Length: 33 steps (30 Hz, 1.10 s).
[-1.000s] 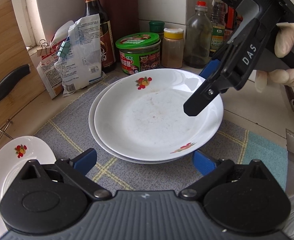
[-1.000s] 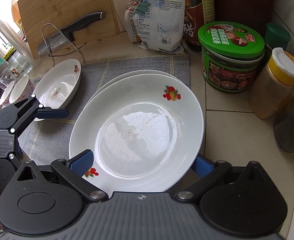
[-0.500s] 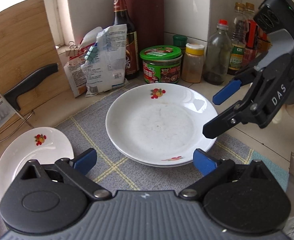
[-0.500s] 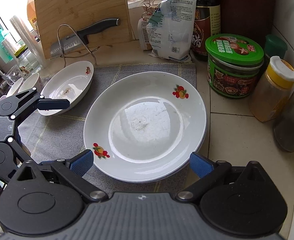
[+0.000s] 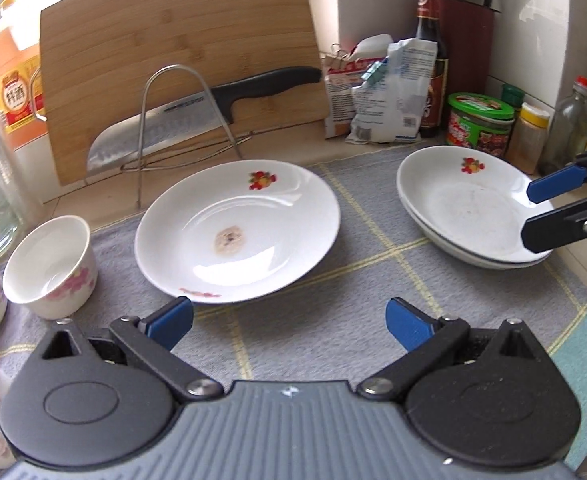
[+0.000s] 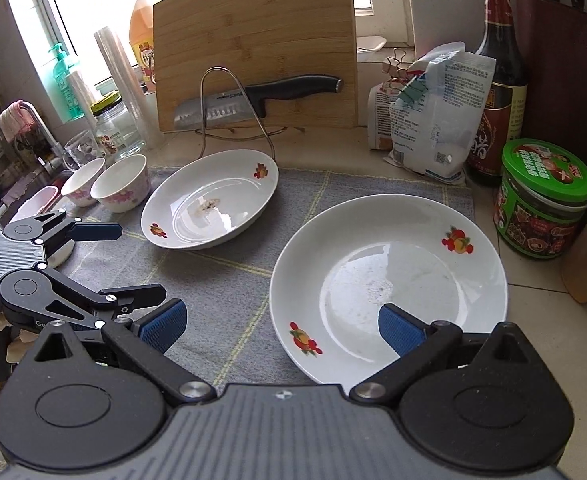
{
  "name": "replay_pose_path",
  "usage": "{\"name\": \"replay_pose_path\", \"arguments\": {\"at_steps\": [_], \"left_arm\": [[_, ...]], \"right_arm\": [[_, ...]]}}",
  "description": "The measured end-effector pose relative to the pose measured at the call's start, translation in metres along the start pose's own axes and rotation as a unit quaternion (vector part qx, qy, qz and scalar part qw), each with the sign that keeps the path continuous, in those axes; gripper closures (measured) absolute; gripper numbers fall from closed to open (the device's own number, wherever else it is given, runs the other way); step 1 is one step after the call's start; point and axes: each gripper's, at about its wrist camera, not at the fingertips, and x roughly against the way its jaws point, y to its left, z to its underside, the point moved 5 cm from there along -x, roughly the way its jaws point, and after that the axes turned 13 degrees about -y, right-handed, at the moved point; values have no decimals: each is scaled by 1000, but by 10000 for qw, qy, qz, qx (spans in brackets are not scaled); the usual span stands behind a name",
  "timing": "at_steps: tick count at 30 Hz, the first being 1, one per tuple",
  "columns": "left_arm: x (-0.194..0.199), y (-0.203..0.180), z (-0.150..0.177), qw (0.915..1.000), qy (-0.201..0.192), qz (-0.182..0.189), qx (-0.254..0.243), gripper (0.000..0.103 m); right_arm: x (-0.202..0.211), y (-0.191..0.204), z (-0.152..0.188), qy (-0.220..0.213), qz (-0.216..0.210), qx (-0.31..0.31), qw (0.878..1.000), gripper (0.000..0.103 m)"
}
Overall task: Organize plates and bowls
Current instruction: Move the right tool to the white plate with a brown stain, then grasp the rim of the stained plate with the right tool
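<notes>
A home kitchen. A bamboo cutting board (image 6: 253, 40) leans against the wall ahead of the right hand-held gripper (image 6: 279, 324), with a kitchen knife (image 6: 253, 100) on a wire rack (image 6: 233, 112) in front of it. To that gripper's right stand a soy sauce bottle (image 6: 497, 80), a green-lidded jar (image 6: 541, 200) and a knife block (image 6: 565, 72). White plates (image 6: 209, 200) lie on a grey cloth mat (image 6: 221, 280) on the tiled table (image 6: 533, 280); a window (image 6: 73, 0) is at the far left.
</notes>
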Motion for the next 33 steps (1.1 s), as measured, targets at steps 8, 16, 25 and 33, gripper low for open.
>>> {"name": "replay_pose_path", "arguments": {"at_steps": [8,16,25,33], "left_arm": [[-8,44,28,9998,161,-94,88,1],[-25,51,40,9995,165,274,58,1],[-43,52,33,9989,5,446,145,0],[-56,52,27,9988,-65,466,142,0]], "right_arm": [[-36,40,-2,235,-129,65,9996,0],[-71,69,-6,419,-1,115,9991,0],[-97,81,-11,620,8,277,9977,0],[-121,76,-28,680,-34,485,9965,0]]}}
